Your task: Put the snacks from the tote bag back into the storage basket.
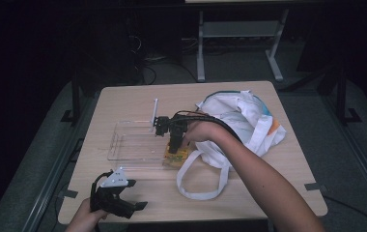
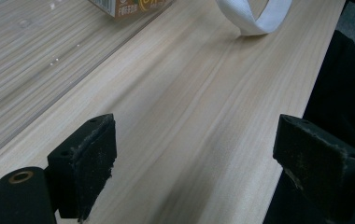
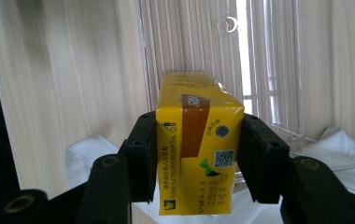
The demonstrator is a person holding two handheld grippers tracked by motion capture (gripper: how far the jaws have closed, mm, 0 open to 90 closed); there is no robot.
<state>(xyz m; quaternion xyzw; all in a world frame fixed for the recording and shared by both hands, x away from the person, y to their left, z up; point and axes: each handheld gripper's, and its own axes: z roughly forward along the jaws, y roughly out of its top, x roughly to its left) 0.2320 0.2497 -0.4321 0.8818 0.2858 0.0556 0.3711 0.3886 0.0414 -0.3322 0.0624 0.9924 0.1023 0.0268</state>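
Pale striped wood grain covers the table [image 1: 123, 99] I am working over, and around it the room is dark, with grey floor and the white legs of another table frame [image 1: 201, 48] beyond the far edge.

At the near left corner I hold the left gripper [image 1: 123, 200] low over bare wood, close to the table's front edge; in the left gripper view [image 2: 192, 154] its two black pads stand wide apart with nothing but tabletop between them.

Moving right, a clear plastic tray [image 1: 123, 145] lies flat on the table, near its middle, its ribbed bottom letting the wood show through; a small clear upright panel [image 1: 155, 115] rises at its far side.

At the tray's near right corner sits the yellow drink carton [image 1: 177, 157]. My right gripper [image 1: 174, 145] points down onto it from above, and in the right gripper view [image 3: 196, 158] both pads press flat on the carton's [image 3: 196, 154] two sides, pinching it, with the tray [image 3: 278, 70] beyond it.

Further right, a white fabric tote bag [image 1: 239, 121] with blue and orange trim lies crumpled on the wood, touching the tray's right end, and one long white handle loop [image 1: 196, 186] trails toward the front edge, under my right forearm.
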